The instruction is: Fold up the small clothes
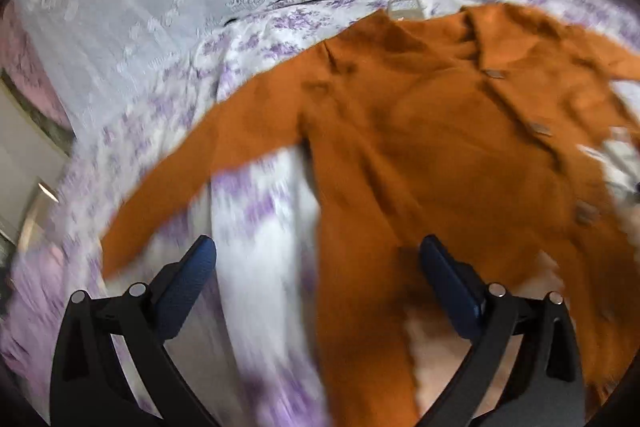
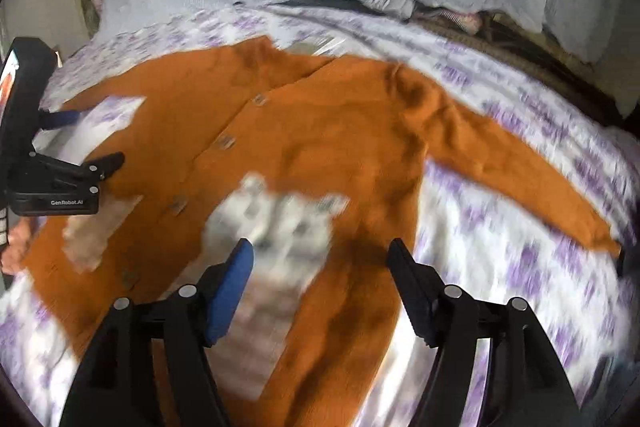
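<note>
Cardigan (image 1: 420, 131) flat; both tools (image 1: 318, 267) (image 2: 320, 267) angled down, spread.

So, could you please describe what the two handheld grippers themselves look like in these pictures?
Each gripper is a black plastic frame with two angled fingers, silver round pins at the joints and blue textured pads. The left gripper shows blue pads on both fingers. Seen from the right gripper, the left unit's black body carries white "GenRobot.AI" lettering.

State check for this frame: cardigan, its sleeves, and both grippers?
Orange cardigan: spread flat on the floral bedsheet, front up, buttoned, unfolded.
Sleeves: stretched out to the sides.
Left gripper: open, nothing held.
Right gripper: open, nothing held.
</note>
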A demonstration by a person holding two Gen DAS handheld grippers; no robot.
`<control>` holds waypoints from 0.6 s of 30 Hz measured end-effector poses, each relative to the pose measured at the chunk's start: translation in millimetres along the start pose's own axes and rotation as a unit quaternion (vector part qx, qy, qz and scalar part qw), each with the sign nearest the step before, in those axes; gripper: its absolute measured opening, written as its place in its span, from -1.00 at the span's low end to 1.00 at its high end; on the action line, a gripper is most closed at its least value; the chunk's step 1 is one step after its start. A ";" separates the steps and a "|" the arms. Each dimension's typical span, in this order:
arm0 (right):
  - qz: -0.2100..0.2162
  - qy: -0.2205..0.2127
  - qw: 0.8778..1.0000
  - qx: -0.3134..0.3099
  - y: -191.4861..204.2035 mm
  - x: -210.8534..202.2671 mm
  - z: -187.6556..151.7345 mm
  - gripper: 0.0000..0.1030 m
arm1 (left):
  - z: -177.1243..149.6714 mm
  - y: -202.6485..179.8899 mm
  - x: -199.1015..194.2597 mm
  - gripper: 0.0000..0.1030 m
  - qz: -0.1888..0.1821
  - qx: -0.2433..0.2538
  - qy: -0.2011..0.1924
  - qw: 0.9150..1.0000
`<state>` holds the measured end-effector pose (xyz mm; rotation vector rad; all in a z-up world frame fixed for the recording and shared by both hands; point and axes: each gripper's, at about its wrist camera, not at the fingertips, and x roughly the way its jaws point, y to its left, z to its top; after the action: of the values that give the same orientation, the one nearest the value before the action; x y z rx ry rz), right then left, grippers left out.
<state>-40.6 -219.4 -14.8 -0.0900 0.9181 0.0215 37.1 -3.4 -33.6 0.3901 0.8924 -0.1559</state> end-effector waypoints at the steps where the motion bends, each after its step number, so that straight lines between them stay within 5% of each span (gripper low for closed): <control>1: 0.001 0.015 1.000 -0.005 4.7 -0.3 -11.3 0.37 | -13.5 -3.6 -5.5 0.92 -0.015 0.001 0.012 1.000; 4: -0.032 0.005 0.999 -0.017 16.3 -6.4 -35.4 0.47 | -43.3 -11.0 -18.9 0.92 -0.004 0.006 0.000 1.000; 9: -0.018 0.014 0.999 0.022 8.9 -17.0 -50.7 0.50 | -66.9 -7.1 -28.9 0.92 -0.027 -0.018 0.010 0.999; 18: -0.021 0.016 0.999 0.034 7.5 -26.8 -63.1 0.57 | -72.9 -10.3 -38.1 0.92 -0.027 -0.031 0.005 0.999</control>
<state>-107.3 -217.0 -32.2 -0.0461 0.9476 -0.0515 -42.6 14.7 -47.5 0.3102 0.9158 -0.1753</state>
